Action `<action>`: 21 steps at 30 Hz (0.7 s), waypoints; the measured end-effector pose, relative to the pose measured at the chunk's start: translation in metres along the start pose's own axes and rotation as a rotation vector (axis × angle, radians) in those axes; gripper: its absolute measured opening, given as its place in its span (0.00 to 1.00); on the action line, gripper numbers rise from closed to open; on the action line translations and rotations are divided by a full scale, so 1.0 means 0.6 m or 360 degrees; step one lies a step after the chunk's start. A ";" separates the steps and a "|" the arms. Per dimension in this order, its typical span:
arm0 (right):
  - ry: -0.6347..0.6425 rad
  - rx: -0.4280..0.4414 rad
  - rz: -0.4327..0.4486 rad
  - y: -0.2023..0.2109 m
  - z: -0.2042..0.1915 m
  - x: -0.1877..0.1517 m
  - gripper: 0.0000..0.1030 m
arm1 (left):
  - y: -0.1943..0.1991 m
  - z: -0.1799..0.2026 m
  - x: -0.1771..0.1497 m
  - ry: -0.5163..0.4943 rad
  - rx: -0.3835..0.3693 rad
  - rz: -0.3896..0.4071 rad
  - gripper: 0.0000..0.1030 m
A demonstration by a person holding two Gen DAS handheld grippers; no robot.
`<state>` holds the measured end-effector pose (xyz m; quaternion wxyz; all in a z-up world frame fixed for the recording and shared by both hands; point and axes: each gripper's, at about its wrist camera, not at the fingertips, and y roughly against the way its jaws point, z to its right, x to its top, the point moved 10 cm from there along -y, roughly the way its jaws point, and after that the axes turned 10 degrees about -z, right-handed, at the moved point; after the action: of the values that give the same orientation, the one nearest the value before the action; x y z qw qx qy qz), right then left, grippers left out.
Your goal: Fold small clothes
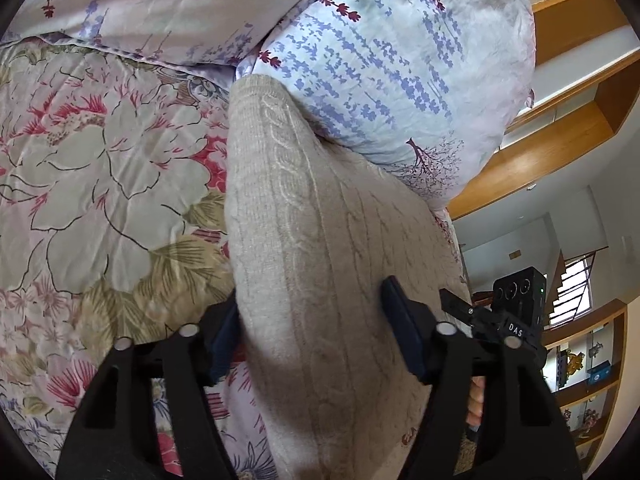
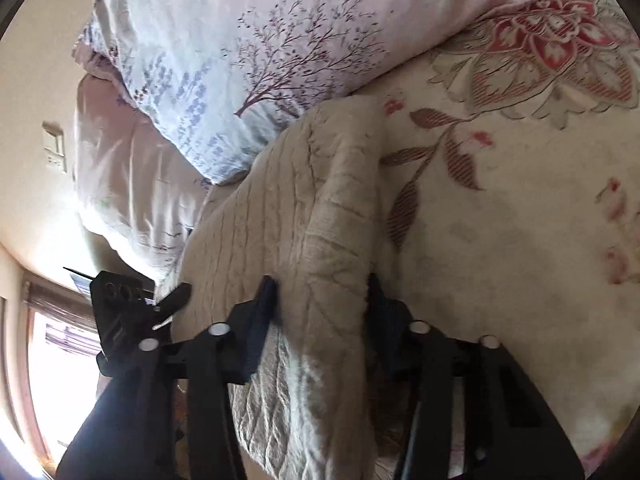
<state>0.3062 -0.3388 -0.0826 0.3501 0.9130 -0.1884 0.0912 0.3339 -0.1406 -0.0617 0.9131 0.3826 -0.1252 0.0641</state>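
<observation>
A beige cable-knit sweater point(image 1: 304, 208) lies on the floral quilt point(image 1: 92, 168), stretching away toward the pillows. My left gripper point(image 1: 310, 320) straddles a thick fold of it, the jaws wide apart with the knit between them. The same sweater point(image 2: 304, 208) shows in the right wrist view, bunched into a ridge. My right gripper point(image 2: 320, 300) has its jaws on both sides of that ridge, pressing into the knit. The right gripper's body point(image 1: 516, 312) shows at the right edge of the left wrist view.
Pillows with lavender and tree prints point(image 1: 392, 80) lie against the sweater's far end, also in the right wrist view point(image 2: 256, 52). Wooden shelves point(image 1: 580, 92) and a bright window point(image 1: 576, 284) are on the right. A wall switch point(image 2: 54, 146) sits on the left.
</observation>
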 end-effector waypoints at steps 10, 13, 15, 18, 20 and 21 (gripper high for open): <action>0.0182 0.0048 0.0137 0.004 -0.100 -0.016 0.26 | 0.086 0.015 -0.006 -0.0127 -0.0018 0.0088 0.36; 0.0296 0.0014 0.0144 -0.023 -0.141 -0.028 0.25 | 0.145 -0.006 -0.010 -0.0130 0.0019 0.0146 0.36; 0.0344 0.0031 0.0136 -0.050 -0.168 -0.037 0.25 | 0.183 -0.030 -0.016 -0.0125 0.0054 0.0191 0.36; 0.0363 0.0042 0.0058 -0.106 -0.190 -0.055 0.25 | 0.219 -0.089 -0.026 -0.0050 0.0118 0.0215 0.37; 0.0323 -0.0027 -0.0034 -0.150 -0.182 -0.068 0.26 | 0.208 -0.153 -0.036 0.0053 0.0228 0.0171 0.40; 0.0300 -0.0072 -0.0032 -0.164 -0.173 -0.071 0.29 | 0.193 -0.177 -0.041 0.0113 0.0219 0.0145 0.47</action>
<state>0.3040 -0.1897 -0.0778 0.3875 0.8942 -0.1475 0.1688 0.3049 0.0161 -0.0612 0.8846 0.4359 -0.1054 0.1276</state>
